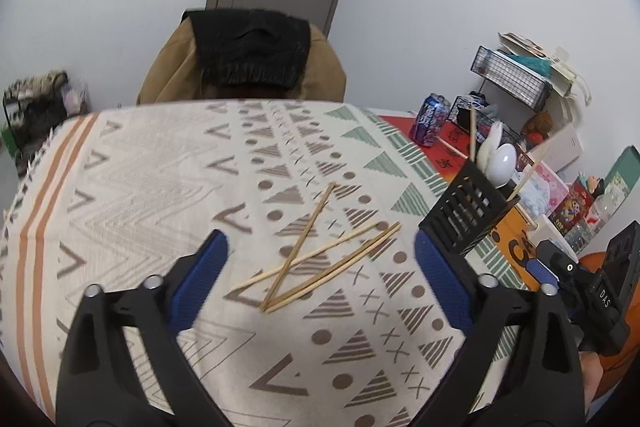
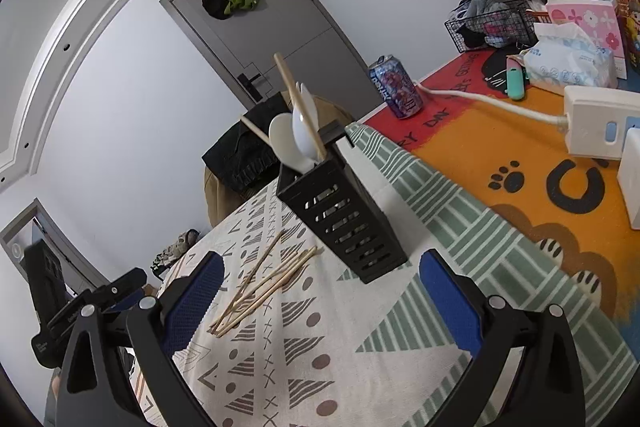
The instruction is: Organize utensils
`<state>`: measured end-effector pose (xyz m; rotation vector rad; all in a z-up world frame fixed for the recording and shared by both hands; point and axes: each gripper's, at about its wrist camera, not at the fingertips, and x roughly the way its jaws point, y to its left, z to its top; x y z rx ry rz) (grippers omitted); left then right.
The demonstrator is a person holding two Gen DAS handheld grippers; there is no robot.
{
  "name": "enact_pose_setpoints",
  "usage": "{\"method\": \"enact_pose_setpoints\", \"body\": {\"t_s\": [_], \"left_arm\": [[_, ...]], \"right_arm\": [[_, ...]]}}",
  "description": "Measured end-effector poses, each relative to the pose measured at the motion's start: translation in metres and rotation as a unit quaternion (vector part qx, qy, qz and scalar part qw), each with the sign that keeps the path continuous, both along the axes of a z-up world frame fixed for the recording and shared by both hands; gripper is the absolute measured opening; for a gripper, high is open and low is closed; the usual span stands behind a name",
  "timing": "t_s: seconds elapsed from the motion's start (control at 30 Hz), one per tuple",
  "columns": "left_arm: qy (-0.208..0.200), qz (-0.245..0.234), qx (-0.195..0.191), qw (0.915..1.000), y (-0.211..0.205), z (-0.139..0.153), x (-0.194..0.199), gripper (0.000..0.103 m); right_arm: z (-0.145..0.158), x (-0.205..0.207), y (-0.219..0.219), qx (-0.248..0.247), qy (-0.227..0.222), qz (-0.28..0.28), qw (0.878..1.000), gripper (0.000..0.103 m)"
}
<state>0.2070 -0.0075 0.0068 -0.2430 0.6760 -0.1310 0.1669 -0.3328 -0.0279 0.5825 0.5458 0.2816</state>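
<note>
Several wooden chopsticks (image 1: 316, 259) lie crossed on the patterned tablecloth (image 1: 140, 187), just ahead of my left gripper (image 1: 320, 267), which is open and empty above them. A black slotted utensil holder (image 1: 466, 213) stands to their right, holding white spoons (image 1: 498, 157) and a few chopsticks. In the right wrist view the holder (image 2: 344, 219) stands ahead of my open, empty right gripper (image 2: 320, 291), with the loose chopsticks (image 2: 264, 287) to its left. The left gripper (image 2: 80, 307) shows at the left edge there.
A drink can (image 2: 396, 87), tissue pack (image 2: 568, 63), white power strip (image 2: 600, 123) and wire baskets (image 2: 488, 23) sit on the orange mat (image 2: 500, 147) to the right. A chair with a jacket (image 1: 248, 59) stands at the table's far edge.
</note>
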Motion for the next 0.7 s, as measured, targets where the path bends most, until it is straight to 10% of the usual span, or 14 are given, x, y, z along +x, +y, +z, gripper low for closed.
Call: {"method": "enact_pose_setpoints", "body": {"t_s": [0.17,0.7], "left_arm": [[0.033,0.004,-0.021,0.9992,0.014,-0.022,0.002,0.062],[0.098,0.005,-0.013,0.9951,0.021,-0.087,0.018,0.036]], "right_arm": [[-0.004,0.004,0.01,-0.004,0.009,0.004,1.0,0.096],[-0.011,0.008,0.038,-0.017,0.028,0.02,0.999,0.094]]}}
